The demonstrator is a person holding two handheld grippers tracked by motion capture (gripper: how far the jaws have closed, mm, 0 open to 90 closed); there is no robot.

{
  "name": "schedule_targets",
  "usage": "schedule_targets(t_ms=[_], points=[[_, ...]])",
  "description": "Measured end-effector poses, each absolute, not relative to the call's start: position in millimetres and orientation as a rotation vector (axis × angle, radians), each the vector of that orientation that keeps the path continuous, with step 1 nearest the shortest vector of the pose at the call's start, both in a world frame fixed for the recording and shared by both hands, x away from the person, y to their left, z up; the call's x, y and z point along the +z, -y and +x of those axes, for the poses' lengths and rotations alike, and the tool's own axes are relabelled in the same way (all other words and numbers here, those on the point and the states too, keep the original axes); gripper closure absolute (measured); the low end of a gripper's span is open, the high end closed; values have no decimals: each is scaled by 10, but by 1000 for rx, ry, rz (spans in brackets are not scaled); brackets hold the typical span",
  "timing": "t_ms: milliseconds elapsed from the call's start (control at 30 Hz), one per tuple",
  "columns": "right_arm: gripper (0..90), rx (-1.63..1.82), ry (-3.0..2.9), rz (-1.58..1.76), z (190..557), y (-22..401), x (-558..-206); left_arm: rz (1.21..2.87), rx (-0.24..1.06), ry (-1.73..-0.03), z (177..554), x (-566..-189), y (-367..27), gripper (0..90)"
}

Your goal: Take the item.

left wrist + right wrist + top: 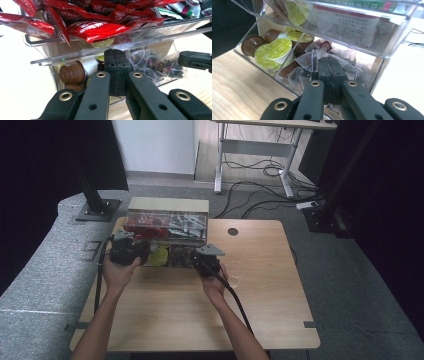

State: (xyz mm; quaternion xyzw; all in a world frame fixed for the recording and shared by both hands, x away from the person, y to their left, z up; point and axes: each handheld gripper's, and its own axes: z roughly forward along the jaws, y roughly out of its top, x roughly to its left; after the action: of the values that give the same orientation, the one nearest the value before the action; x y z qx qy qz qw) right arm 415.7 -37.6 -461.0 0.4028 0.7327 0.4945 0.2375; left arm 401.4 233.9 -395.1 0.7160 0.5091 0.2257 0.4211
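Clear plastic organizer [167, 204] standing at 12 o'clock on the wooden table [260, 310], toward its far edge. Two tiers: upper tray packed with red sachets [97, 30] on one side and white-and-green packets [187, 7] on the other; lower tier split into compartments. Coffee capsules [278, 48] with yellow-green lids and brown bodies in one lower compartment, clear tea pyramid bags [312, 60] with dried petals in the next.

Left claw [117, 63] clenched, pads pressed flat together with nothing between them, tips just in front of the lower tier near a brown capsule [72, 72], under the edge of the upper tray. In the high view, left claw [142, 254] at 9 o'clock of the lower tier.

Right claw [330, 68] likewise clenched and empty-looking, tips at the tea bag compartment; contact with a bag impossible to judge. Seen from above, right claw [197, 257] at 6 o'clock of the organizer, black cable [235, 297] trailing back along the forearm.

Round hole [233, 231] in the table at 3 o'clock of the organizer.
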Motion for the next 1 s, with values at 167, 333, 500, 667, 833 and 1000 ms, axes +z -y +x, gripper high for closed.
schedule_targets(t_ms=[167,333,500,667,833,1000], points=[[888,1372,-2000,1097,4091,449,-4564,1791,566,-1271,4009,-3961,-2328,900],[888,1382,-1996,1083,4033,506,-4534,1793,569,-1273,4010,-3957,-2323,900],[888,1392,-1986,1078,3989,571,-4514,1791,569,-1273,4010,-3957,-2324,900],[889,1398,-1975,1077,3958,640,-4491,1792,567,-1274,4012,-3956,-2325,900],[889,1404,-1961,1074,3929,696,-4461,1791,567,-1274,4012,-3955,-2324,900],[889,1408,-1948,1071,3908,740,-4428,1793,566,-1273,4013,-3954,-2326,900]])
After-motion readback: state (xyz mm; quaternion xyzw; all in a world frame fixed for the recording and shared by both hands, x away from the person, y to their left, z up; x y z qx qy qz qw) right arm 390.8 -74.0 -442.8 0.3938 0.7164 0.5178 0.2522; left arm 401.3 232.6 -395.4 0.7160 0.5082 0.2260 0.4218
